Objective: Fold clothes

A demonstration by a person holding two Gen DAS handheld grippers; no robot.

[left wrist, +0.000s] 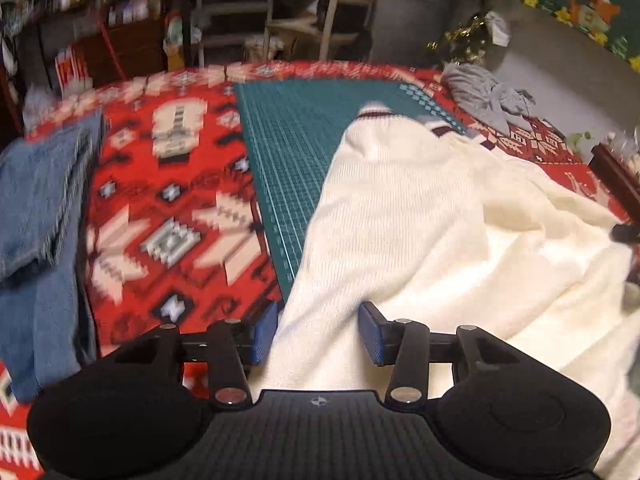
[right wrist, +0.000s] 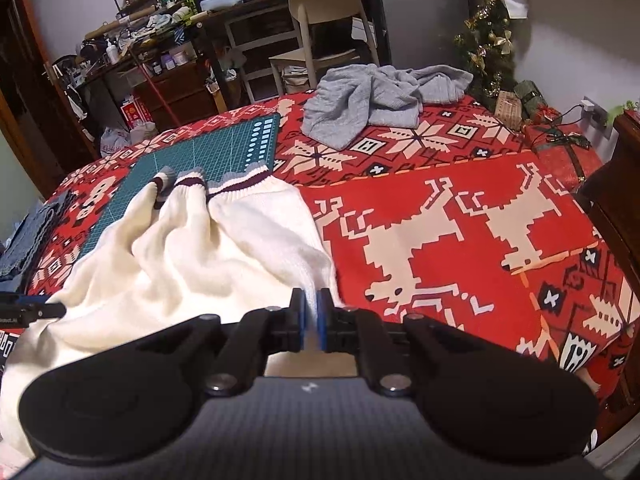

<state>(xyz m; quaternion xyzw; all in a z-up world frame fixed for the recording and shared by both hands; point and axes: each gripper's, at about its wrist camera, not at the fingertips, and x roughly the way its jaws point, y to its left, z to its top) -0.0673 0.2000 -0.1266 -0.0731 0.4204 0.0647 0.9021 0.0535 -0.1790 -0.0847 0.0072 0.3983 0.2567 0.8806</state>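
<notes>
A cream knit sweater (left wrist: 420,216) with dark-striped cuffs and hem lies rumpled across the green cutting mat (left wrist: 288,136) and the red patterned blanket. My left gripper (left wrist: 318,332) is open, its blue pads either side of a fold of the sweater's near edge without pinching it. In the right wrist view the sweater (right wrist: 208,248) stretches away to the left, cuffs (right wrist: 180,180) lying together on the mat (right wrist: 212,148). My right gripper (right wrist: 312,314) is shut on the sweater's near right edge.
Folded blue denim (left wrist: 36,216) lies at the blanket's left side. A crumpled grey sweater (right wrist: 380,96) sits at the far edge. The red blanket (right wrist: 460,220) spreads to the right. A chair (right wrist: 324,20), cluttered shelves and a small Christmas tree (right wrist: 488,44) stand behind.
</notes>
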